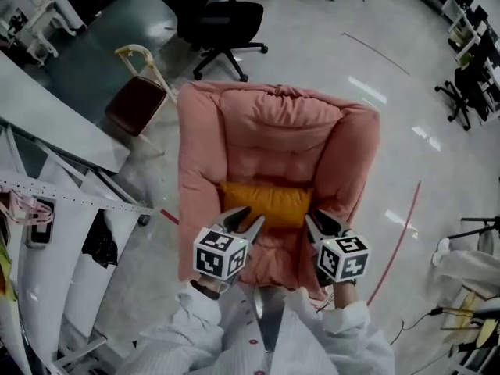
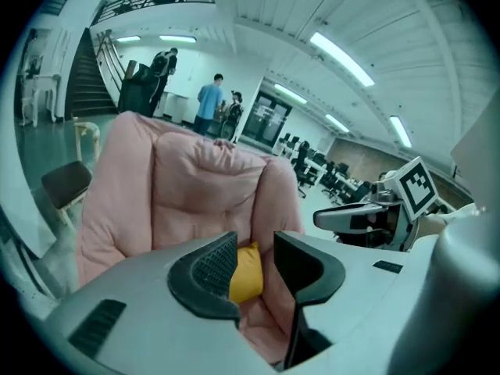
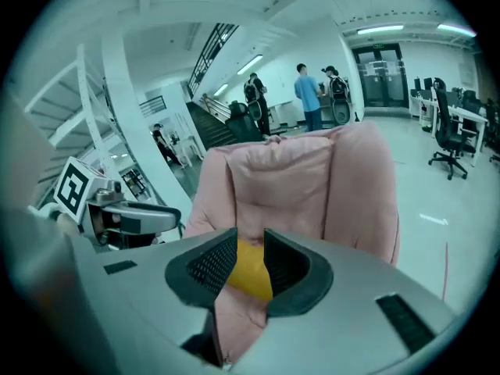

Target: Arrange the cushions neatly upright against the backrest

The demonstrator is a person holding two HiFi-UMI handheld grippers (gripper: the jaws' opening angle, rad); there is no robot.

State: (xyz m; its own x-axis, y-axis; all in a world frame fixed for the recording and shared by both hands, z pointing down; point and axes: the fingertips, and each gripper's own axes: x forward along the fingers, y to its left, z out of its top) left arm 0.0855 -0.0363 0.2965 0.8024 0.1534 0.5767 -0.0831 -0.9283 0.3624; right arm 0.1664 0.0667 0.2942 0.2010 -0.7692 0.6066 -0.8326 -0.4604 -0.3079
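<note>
A yellow cushion (image 1: 269, 201) lies across the seat of a pink padded armchair (image 1: 266, 123), its long side against the foot of the backrest. My left gripper (image 1: 246, 219) hovers at the cushion's front left corner, and my right gripper (image 1: 319, 221) at its front right corner. Both stand open. In the left gripper view the yellow cushion (image 2: 248, 272) shows beyond the gap of the left gripper (image 2: 256, 256), not pressed by the pads. The right gripper view shows the same: the cushion (image 3: 251, 272) lies past the parted right gripper (image 3: 250, 252).
A black office chair (image 1: 223, 22) stands behind the armchair. A small chair with a dark red seat (image 1: 137, 100) is at its left. White panels (image 1: 47, 123) crowd the left side. Stands and cables (image 1: 469, 233) are on the right. People (image 2: 211, 100) stand far off.
</note>
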